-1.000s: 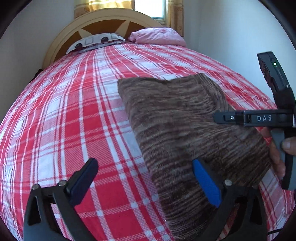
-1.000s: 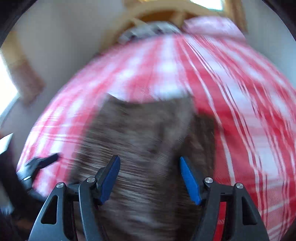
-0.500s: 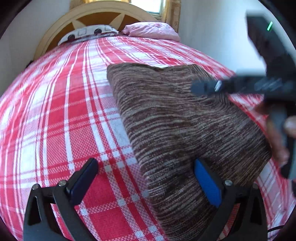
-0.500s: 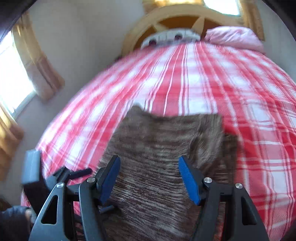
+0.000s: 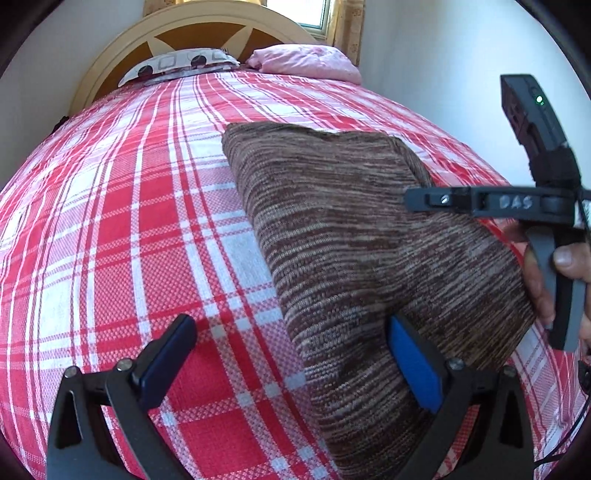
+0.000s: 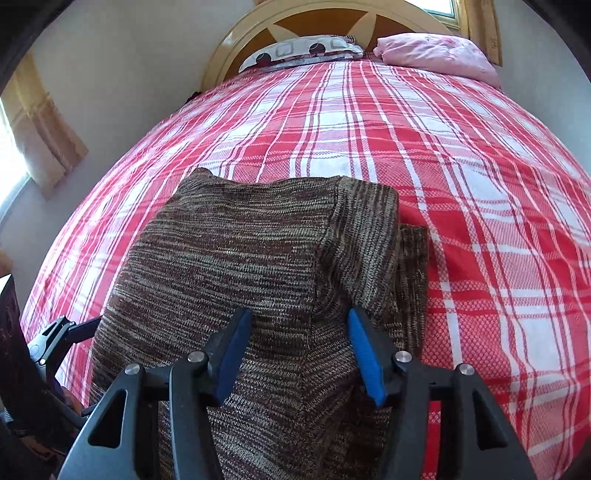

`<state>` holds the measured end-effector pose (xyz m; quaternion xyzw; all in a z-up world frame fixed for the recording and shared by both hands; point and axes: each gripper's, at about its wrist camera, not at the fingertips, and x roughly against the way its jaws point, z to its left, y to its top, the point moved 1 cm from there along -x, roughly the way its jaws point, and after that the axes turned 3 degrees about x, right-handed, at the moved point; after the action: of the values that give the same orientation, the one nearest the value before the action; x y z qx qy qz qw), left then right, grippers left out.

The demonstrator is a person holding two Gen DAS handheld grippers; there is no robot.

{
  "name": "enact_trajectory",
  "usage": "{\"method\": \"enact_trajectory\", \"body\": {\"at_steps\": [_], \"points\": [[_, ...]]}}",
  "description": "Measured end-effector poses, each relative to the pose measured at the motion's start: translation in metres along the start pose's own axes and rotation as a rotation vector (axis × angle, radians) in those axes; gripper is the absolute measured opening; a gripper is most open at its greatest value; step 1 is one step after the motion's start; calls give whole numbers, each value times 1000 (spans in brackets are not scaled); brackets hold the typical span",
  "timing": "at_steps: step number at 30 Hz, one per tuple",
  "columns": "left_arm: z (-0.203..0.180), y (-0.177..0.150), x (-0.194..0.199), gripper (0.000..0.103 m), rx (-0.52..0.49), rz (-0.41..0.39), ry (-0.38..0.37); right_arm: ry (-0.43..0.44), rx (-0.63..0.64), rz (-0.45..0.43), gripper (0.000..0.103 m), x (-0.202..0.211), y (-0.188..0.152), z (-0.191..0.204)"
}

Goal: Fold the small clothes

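A brown striped knit garment [image 5: 351, 236] lies folded on the red plaid bedspread [image 5: 129, 221], a narrower layer showing along its right side [image 6: 413, 266]. My left gripper [image 5: 290, 332] is open wide just above the bed; its right finger is over the garment's near left edge and its left finger over bare bedspread. My right gripper [image 6: 299, 321] hovers over the garment's near part, its jaws closing. A fold line in the knit runs under the gap, and the blue pads [image 6: 364, 354] do not press the cloth. A hand [image 5: 569, 258] holds the right gripper.
Two pillows lie at the headboard [image 6: 332, 18]: a patterned one [image 6: 303, 48] and a pink one [image 6: 436, 51]. Walls stand close on both sides of the bed. A curtained window [image 6: 37, 140] is at the left. Bare bedspread stretches beyond the garment.
The right gripper's jaws have narrowed and its view has steadied lower over the garment's near part. The left gripper has kept its place and stayed open wide.
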<state>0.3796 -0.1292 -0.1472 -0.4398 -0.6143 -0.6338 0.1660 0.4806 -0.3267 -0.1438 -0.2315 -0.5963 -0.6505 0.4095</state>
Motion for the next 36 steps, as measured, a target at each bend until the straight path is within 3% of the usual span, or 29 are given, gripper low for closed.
{"method": "enact_trajectory", "body": {"at_steps": [3, 5, 7, 12, 16, 18, 22, 26, 29, 30, 32, 33, 35, 36], "points": [[-1, -1, 0, 103, -1, 2, 4, 42, -49, -44, 57, 16, 1, -10], [-4, -1, 0, 103, -7, 3, 10, 7, -78, -105, 71, 31, 2, -20], [-5, -1, 0, 103, -11, 6, 14, -11, -91, -126, 74, 37, 2, -29], [-6, -1, -1, 103, -15, 9, 18, -6, -112, -76, 74, 28, 2, -41], [-6, -1, 0, 103, -15, 11, 17, -84, -74, 35, 74, 3, -5, -40], [-5, -1, 4, 103, 3, 7, 7, -47, -102, 5, 74, 7, -5, -45], [14, 0, 25, 103, 122, -96, -59, 90, -206, -69, 74, 16, -1, -66], [21, 8, 5, 102, 184, -8, -119, 122, -280, -48, 74, -3, 10, -83], [11, 12, 1, 99, 152, 9, -179, 156, -307, -64, 74, -14, 19, -86], [6, 12, -1, 97, 137, 17, -185, 203, -315, -68, 74, -18, 23, -85], [-7, 12, -4, 82, 74, 33, -172, 270, -312, -55, 68, -24, 26, -78], [-11, 11, -3, 63, 58, 36, -196, 268, -288, -42, 64, -27, 26, -70], [-12, 8, 1, 41, 63, 26, -201, 214, -229, -34, 43, -29, 29, -57], [-13, 7, 7, 32, 62, 15, -210, 243, -232, -38, 32, -27, 29, -54]]}}
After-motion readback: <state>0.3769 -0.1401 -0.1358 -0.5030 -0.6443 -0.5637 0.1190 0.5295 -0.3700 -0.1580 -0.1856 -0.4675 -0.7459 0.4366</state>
